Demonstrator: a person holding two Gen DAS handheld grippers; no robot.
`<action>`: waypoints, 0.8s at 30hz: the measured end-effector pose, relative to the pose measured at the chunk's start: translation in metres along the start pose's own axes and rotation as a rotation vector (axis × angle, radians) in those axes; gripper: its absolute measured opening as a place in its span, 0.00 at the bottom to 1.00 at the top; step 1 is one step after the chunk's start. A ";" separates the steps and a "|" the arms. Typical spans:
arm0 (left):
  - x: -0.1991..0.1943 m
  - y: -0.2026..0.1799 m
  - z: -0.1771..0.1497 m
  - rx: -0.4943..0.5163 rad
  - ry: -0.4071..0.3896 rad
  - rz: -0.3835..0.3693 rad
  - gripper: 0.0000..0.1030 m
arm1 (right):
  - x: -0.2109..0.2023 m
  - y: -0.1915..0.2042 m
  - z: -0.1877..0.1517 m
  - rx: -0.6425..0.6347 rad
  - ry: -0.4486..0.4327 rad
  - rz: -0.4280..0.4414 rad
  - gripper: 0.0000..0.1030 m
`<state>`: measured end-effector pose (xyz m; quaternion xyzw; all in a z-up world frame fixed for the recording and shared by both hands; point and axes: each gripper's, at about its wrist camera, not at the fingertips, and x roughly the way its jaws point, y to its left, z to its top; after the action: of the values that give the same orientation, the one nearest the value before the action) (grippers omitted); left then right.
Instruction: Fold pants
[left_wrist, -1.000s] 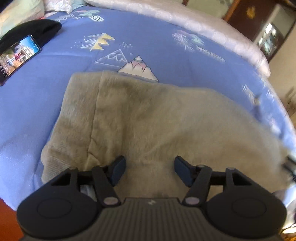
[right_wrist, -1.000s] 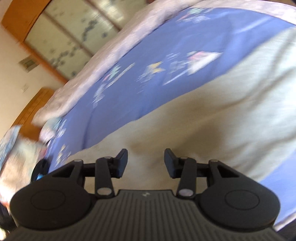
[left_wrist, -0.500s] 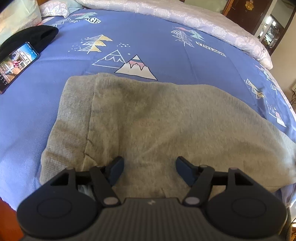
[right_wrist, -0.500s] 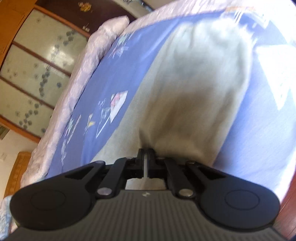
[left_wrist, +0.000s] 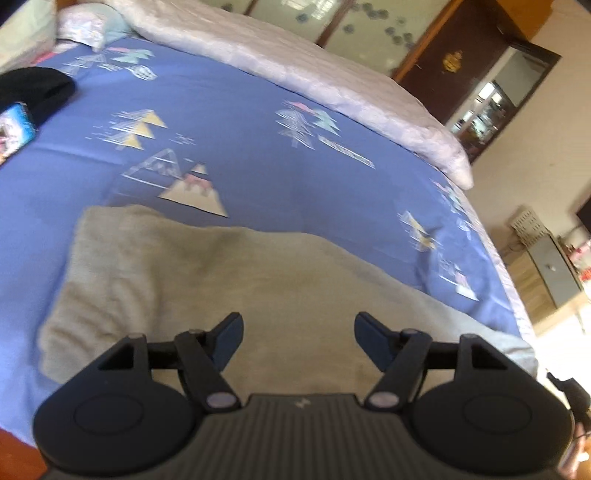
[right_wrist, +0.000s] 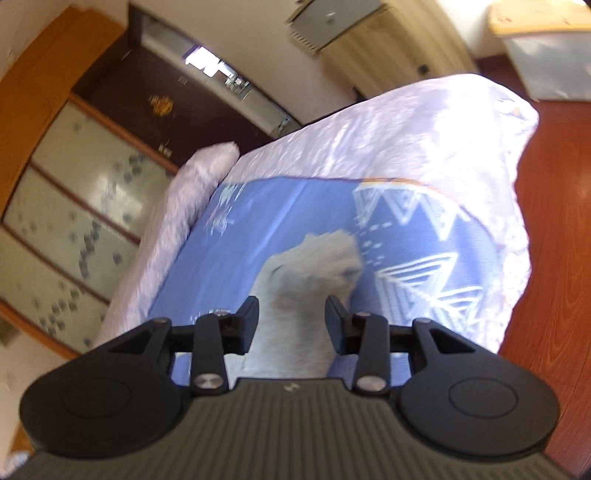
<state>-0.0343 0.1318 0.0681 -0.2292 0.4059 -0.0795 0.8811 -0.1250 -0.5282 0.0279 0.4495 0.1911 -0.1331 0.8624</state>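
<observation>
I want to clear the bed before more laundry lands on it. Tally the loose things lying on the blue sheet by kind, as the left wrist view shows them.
Pants: 1
Black garment: 1
Phone: 1
Total: 3

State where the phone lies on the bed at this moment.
In the left wrist view the phone lies at the far left edge on the blue bedsheet, right beside the black garment and well beyond the grey pants.
</observation>
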 end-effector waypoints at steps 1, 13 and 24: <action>0.005 -0.006 0.000 0.010 0.012 -0.005 0.67 | 0.000 -0.005 0.000 0.020 -0.002 0.002 0.43; 0.040 -0.038 -0.020 0.055 0.160 0.032 0.70 | 0.041 -0.019 0.027 0.019 0.029 -0.001 0.48; 0.050 -0.060 -0.012 0.083 0.193 0.056 0.70 | 0.035 0.033 0.024 -0.386 -0.075 0.084 0.13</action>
<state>-0.0080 0.0587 0.0553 -0.1725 0.4915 -0.0931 0.8485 -0.0755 -0.5314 0.0486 0.2781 0.1621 -0.0745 0.9438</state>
